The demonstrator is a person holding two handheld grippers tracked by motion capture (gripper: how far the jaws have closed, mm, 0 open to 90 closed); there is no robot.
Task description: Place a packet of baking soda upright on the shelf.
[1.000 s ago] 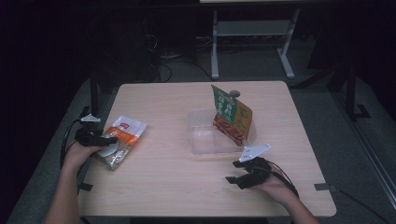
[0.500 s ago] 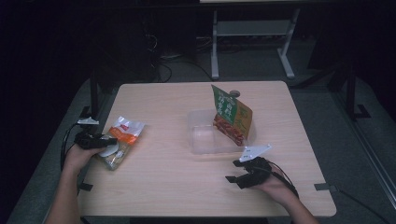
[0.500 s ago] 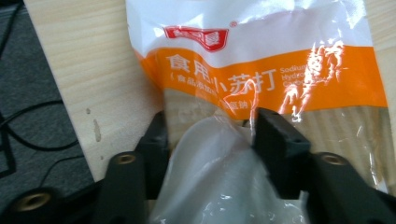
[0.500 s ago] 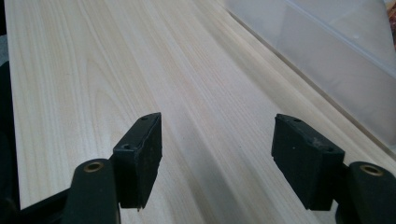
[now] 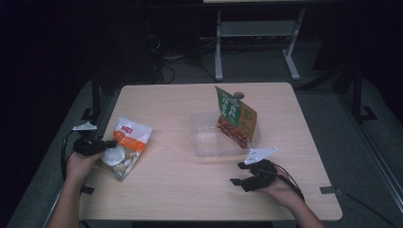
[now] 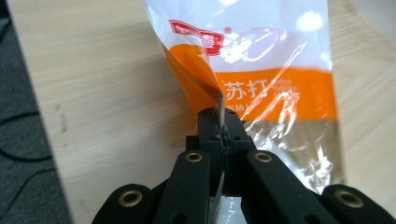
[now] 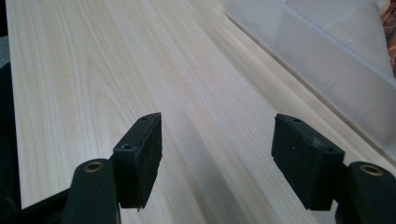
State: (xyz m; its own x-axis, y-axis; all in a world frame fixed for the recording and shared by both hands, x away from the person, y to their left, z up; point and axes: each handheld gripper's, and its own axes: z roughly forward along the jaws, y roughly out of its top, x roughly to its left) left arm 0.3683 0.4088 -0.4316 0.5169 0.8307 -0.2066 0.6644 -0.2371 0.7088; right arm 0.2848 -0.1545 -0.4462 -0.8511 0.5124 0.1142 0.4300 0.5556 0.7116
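2 grippers: our left point(image 6: 219, 122) has just closed on the packet point(image 6: 261, 70), right point(image 7: 217, 161) wide and empty; next we lift toward the tub point(image 5: 209, 137).

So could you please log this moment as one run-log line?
left gripper: just closed, shut on snack packet edge | right gripper: open, empty, beside clear container | green bag: leaning in container

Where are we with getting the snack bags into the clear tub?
Done: the green bag stands in the clear tub. In hand: the left gripper is clamped on the orange-and-white bag's edge. Left: carrying it to the tub. The right gripper waits open.
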